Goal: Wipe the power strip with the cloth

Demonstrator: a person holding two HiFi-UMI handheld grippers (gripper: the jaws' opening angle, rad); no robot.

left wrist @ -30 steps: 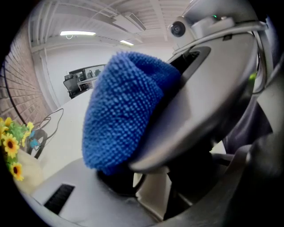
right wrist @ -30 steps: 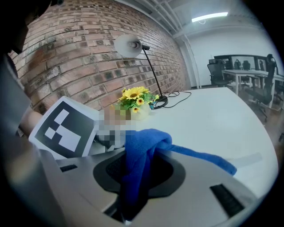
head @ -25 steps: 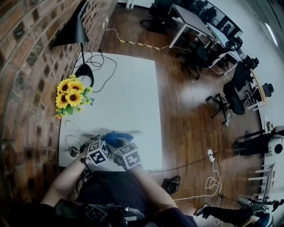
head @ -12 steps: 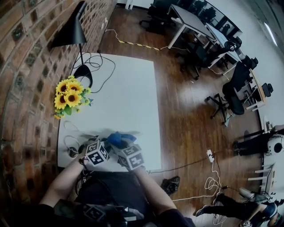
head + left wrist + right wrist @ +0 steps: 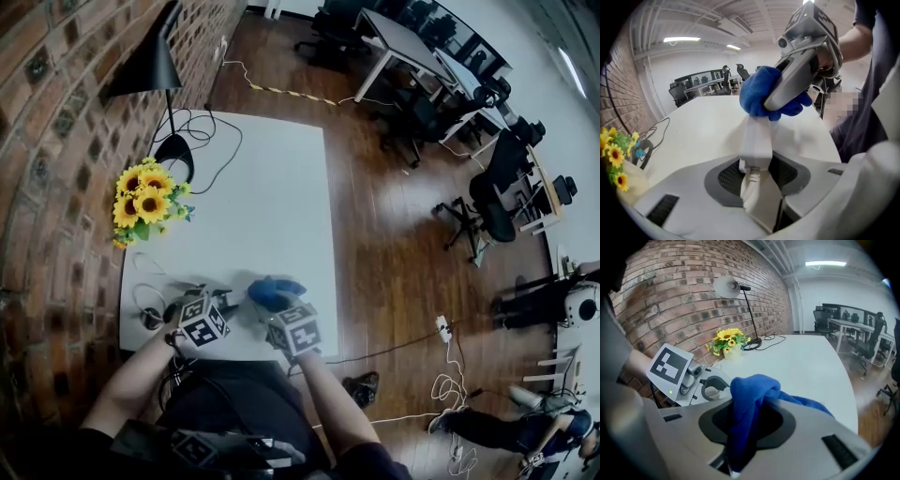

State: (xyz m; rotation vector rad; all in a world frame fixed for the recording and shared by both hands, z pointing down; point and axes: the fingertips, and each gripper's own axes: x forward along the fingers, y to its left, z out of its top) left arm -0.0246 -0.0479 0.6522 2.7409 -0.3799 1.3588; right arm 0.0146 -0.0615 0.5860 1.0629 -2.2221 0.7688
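- We take the sunflowers (image 5: pixel 726 336) as landmark. The power strip (image 5: pixel 757 138) is on the desk (image 5: pixel 272 206), on the person's side of them, near the desk edge.
- The left gripper (image 5: pixel 757 171) has its fingers closed on the strip's cable end, and the white cable (image 5: pixel 749 187) runs back between them.
- The right gripper (image 5: pixel 750 423) has its fingers clamped on a bunched blue cloth (image 5: pixel 752 399). The cloth is pressed on the strip's end farthest from the sunflowers.
- We can't tell whether the strip lies flat or is tipped up slightly.
- Risk: the cloth is right at the strip's end, so one more push away from the sunflowers would likely run it off onto bare desk.
- Risk: the strip is held at one end only, so a sideways or heavy wipe could pivot it or twist it out of the left fingers.
- Risk: the cloth is only a loose wad in the grip, so drag on the sockets could pull it free.
- Risk: pulling the strip could strain the cable where it bends between the fingers.
- Containers: we see only one, a small pale pot (image 5: pixel 731 352) holding the sunflowers, well clear of the wiping.
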